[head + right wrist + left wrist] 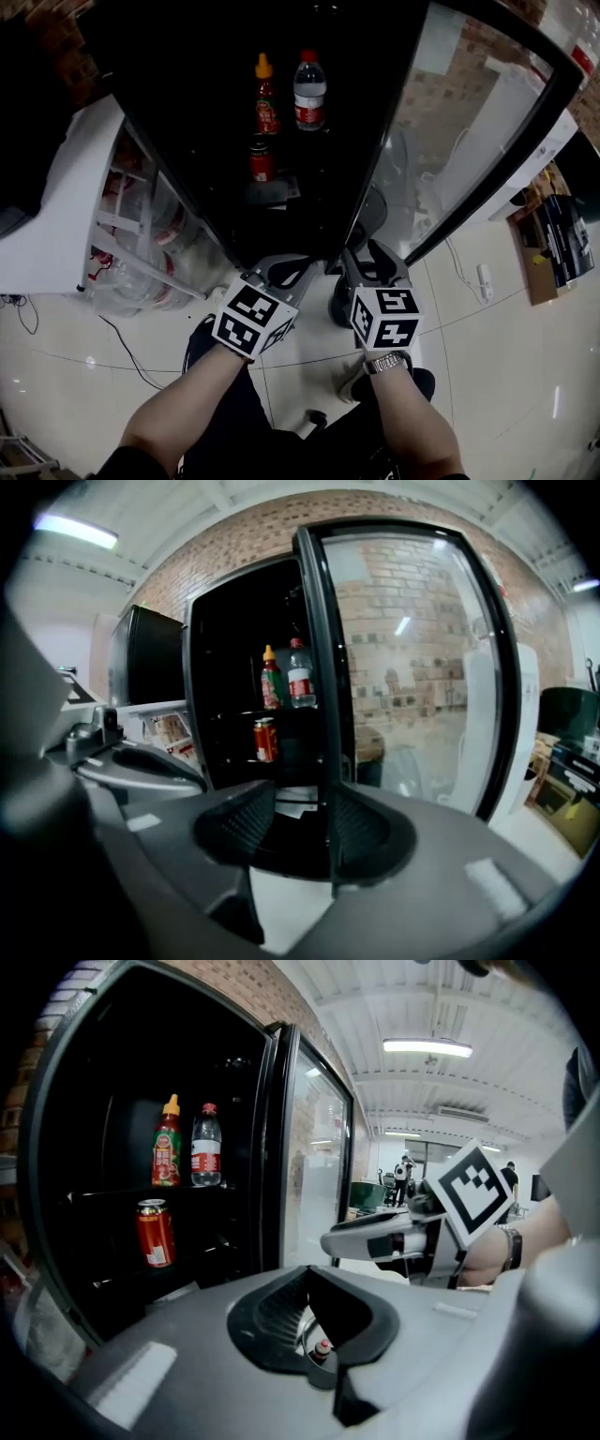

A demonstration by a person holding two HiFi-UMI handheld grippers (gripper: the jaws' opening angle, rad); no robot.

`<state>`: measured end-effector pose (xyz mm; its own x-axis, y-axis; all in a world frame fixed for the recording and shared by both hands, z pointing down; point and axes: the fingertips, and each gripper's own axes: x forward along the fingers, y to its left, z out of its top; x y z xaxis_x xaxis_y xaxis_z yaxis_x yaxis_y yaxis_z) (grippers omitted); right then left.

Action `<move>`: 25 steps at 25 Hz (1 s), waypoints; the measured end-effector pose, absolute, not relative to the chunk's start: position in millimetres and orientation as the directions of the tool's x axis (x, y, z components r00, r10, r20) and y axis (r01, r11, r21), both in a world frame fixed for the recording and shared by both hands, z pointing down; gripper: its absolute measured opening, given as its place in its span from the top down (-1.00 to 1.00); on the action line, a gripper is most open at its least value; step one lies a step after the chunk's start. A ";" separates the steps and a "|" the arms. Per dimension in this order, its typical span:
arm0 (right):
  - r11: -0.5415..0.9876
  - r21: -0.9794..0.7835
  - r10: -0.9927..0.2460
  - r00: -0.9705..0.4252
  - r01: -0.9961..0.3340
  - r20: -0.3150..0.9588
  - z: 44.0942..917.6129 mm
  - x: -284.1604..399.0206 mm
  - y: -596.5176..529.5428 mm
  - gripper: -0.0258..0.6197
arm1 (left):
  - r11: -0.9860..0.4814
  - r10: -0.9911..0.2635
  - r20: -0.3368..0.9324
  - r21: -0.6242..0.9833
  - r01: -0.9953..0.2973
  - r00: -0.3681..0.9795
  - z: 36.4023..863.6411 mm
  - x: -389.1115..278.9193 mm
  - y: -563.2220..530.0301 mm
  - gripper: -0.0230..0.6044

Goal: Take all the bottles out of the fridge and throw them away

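Observation:
The black fridge (234,56) stands open in front of me. On its upper shelf a red sauce bottle with an orange cap (265,96) (167,1144) (271,679) stands beside a clear water bottle with a red cap and label (309,90) (206,1147) (300,675). Both grippers hang short of the fridge, well apart from the bottles. The left gripper (292,267) (323,1349) has its tips together with nothing held. The right gripper (375,255) (300,841) is open and empty; it also shows in the left gripper view (375,1241).
A red can (261,160) stands on the shelf below the bottles. The glass door (487,141) is swung open to the right. A white rack with plastic bags (141,253) stands at the left. A chair base (342,305) and a power strip (485,279) lie on the floor.

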<state>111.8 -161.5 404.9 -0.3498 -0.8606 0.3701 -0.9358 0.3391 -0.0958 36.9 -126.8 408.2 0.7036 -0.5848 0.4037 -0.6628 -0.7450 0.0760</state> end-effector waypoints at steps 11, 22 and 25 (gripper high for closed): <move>0.459 -0.026 -0.848 -0.447 -0.888 0.284 331.5 33.7 -211.3 0.31 | -0.685 -0.678 0.337 0.032 -0.727 0.653 357.3 -24.6 -167.2 0.91; 0.512 0.012 -0.838 -0.496 -0.859 0.225 279.1 -34.4 -285.0 0.19 | -0.627 -0.750 0.267 0.003 -0.779 0.605 315.3 -82.0 -212.0 0.91; 0.503 0.018 -0.843 -0.486 -0.864 0.229 276.4 -44.6 -305.3 0.15 | -0.620 -0.757 0.261 0.003 -0.784 0.600 312.6 -91.3 -223.6 0.91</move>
<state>-44.6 -305.3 276.4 -0.4865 -0.8432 0.2286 -0.8639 0.5033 0.0182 -91.3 -223.6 312.6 0.5996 -0.7567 0.2606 -0.7843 -0.6204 0.0032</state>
